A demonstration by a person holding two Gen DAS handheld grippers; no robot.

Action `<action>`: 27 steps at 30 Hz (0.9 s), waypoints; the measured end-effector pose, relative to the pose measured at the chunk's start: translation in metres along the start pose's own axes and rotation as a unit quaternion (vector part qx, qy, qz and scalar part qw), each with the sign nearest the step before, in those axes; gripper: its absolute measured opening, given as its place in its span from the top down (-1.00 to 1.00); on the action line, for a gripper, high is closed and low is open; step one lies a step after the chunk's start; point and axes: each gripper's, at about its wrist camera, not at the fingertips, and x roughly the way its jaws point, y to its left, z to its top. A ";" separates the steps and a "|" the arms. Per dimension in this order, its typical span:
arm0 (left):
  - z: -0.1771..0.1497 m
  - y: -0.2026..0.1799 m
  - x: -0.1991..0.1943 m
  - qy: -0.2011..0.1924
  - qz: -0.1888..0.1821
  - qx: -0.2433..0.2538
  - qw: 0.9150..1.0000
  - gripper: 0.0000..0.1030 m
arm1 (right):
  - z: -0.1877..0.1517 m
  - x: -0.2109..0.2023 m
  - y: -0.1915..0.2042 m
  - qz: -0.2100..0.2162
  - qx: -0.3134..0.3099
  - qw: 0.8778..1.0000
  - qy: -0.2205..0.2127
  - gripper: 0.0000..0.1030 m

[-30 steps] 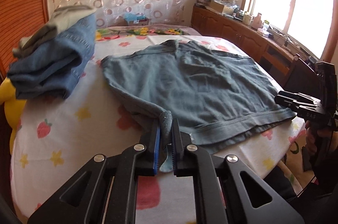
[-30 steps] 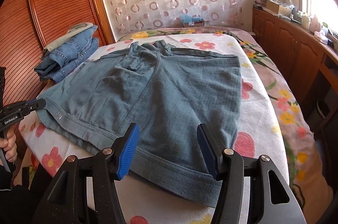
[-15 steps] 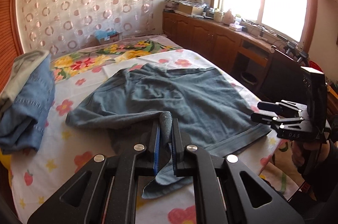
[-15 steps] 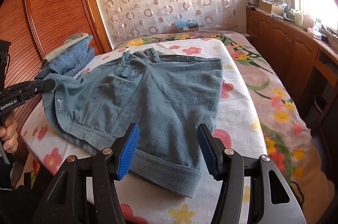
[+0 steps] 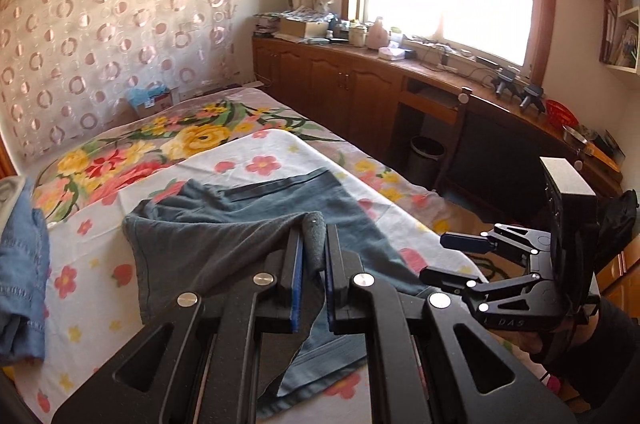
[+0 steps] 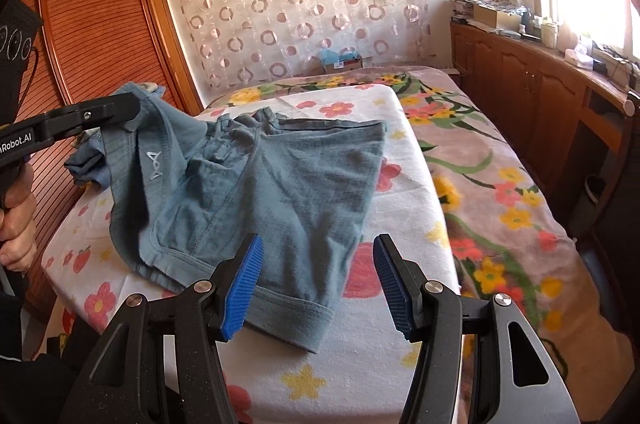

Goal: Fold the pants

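Observation:
Grey-blue denim shorts (image 6: 280, 183) lie on the flowered bed sheet (image 6: 352, 344). My left gripper (image 5: 312, 256) is shut on the hem of the left leg and holds it lifted above the bed; the cloth hangs from it over the rest of the shorts (image 5: 224, 244). In the right wrist view the left gripper (image 6: 132, 109) shows at the left with the raised leg draped from it. My right gripper (image 6: 318, 284) is open and empty, above the near hem of the right leg. It also shows in the left wrist view (image 5: 436, 258), to the right of the shorts.
A stack of folded jeans (image 5: 20, 276) lies at the bed's left side by a wooden wardrobe (image 6: 100, 35). Wooden cabinets (image 5: 360, 95) run along the right wall under the window, with a bin (image 5: 426, 159) beside the bed.
My left gripper has lifted the left leg hem higher and carried it to the right, over the shorts. The right gripper stays open near the right hem.

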 end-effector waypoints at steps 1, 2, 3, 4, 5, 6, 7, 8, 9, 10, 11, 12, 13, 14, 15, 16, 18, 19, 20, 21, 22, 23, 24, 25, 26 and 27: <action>0.002 -0.004 0.003 0.001 -0.004 0.003 1.000 0.80 | -0.001 -0.002 -0.001 -0.001 0.002 1.000 -0.001 -0.15; 0.004 -0.008 0.005 0.002 -0.008 0.006 1.000 0.80 | -0.002 -0.002 -0.002 -0.003 0.003 1.000 -0.002 -0.15; 0.005 -0.012 0.006 0.003 -0.011 0.009 1.000 0.80 | -0.004 -0.004 -0.002 -0.005 0.004 1.000 -0.003 -0.15; 0.007 -0.017 0.010 0.004 -0.016 0.013 1.000 0.80 | -0.005 -0.006 -0.004 -0.006 0.006 1.000 -0.004 -0.15; 0.007 -0.020 0.011 0.006 -0.018 0.017 1.000 0.80 | -0.006 -0.007 -0.005 -0.009 0.006 1.000 -0.005 -0.15; 0.007 -0.023 0.013 0.007 -0.021 0.019 1.000 0.80 | -0.006 -0.008 -0.004 -0.011 0.007 1.000 -0.007 -0.15; 0.008 -0.026 0.016 0.009 -0.022 0.021 0.999 0.80 | -0.007 -0.009 -0.005 -0.013 0.009 1.000 -0.009 -0.15; 0.008 -0.028 0.018 0.012 -0.023 0.021 0.999 0.80 | -0.008 -0.009 -0.004 -0.014 0.011 1.000 -0.009 -0.15; 0.007 -0.029 0.021 0.014 -0.023 0.020 0.999 0.80 | -0.008 -0.009 -0.004 -0.014 0.013 1.000 -0.009 -0.15; 0.006 -0.029 0.022 0.016 -0.022 0.020 0.999 0.80 | -0.009 -0.009 -0.005 -0.015 0.014 1.000 -0.009 -0.15; 0.005 -0.030 0.024 0.020 -0.022 0.019 0.999 0.80 | -0.009 -0.009 -0.004 -0.015 0.014 1.000 -0.008 -0.15; 0.004 -0.029 0.024 0.024 -0.025 0.016 0.999 0.79 | -0.009 -0.009 -0.001 -0.016 0.013 1.000 -0.008 -0.15; 0.002 -0.031 0.023 0.026 -0.024 0.015 0.999 0.79 | -0.009 -0.009 0.000 -0.018 0.012 1.000 -0.008 -0.15; 0.001 -0.031 0.023 0.028 -0.020 0.016 0.999 0.77 | -0.009 -0.009 0.001 -0.019 0.012 1.000 -0.008 -0.15; 0.000 -0.031 0.023 0.029 -0.015 0.017 0.999 0.71 | -0.009 -0.010 0.001 -0.018 0.013 1.000 -0.009 -0.15; 0.000 -0.031 0.022 0.030 -0.011 0.016 0.999 0.71 | -0.008 -0.010 0.001 -0.018 0.014 1.000 -0.010 -0.15; -0.002 -0.029 0.020 0.032 -0.011 0.014 0.999 0.56 | -0.009 -0.009 0.001 -0.017 0.015 1.000 -0.011 -0.15; -0.003 -0.028 0.018 0.031 -0.013 0.015 0.999 0.49 | -0.009 -0.009 0.003 -0.017 0.015 1.000 -0.012 -0.15; -0.004 -0.028 0.016 0.029 -0.012 0.016 0.999 0.34 | -0.009 -0.009 0.004 -0.015 0.014 1.000 -0.012 -0.15; -0.005 -0.027 0.012 0.027 -0.008 0.016 0.999 0.15 | -0.009 -0.008 0.005 -0.015 0.012 1.000 -0.012 -0.15; -0.007 -0.025 0.011 0.025 -0.006 0.015 1.000 0.05 | -0.009 -0.007 0.007 -0.014 0.011 1.000 -0.012 -0.15; -0.009 -0.023 0.009 0.024 -0.006 0.013 1.000 0.02 | -0.010 -0.008 0.006 -0.012 0.010 1.000 -0.012 -0.15; -0.010 -0.019 0.008 0.026 -0.004 0.011 1.000 -0.04 | -0.010 -0.007 0.006 -0.011 0.008 1.000 -0.011 -0.15; -0.012 -0.015 0.008 0.027 0.001 0.007 1.000 -0.10 | -0.010 -0.006 0.006 -0.010 0.006 1.000 -0.011 -0.15; -0.016 -0.009 0.007 0.027 0.007 0.001 1.000 -0.28 | -0.010 -0.006 0.006 -0.008 0.004 1.000 -0.010 -0.15; -0.019 -0.003 0.006 0.026 0.012 -0.005 1.000 -0.42 | -0.010 -0.005 0.007 -0.006 0.003 1.000 -0.010 -0.15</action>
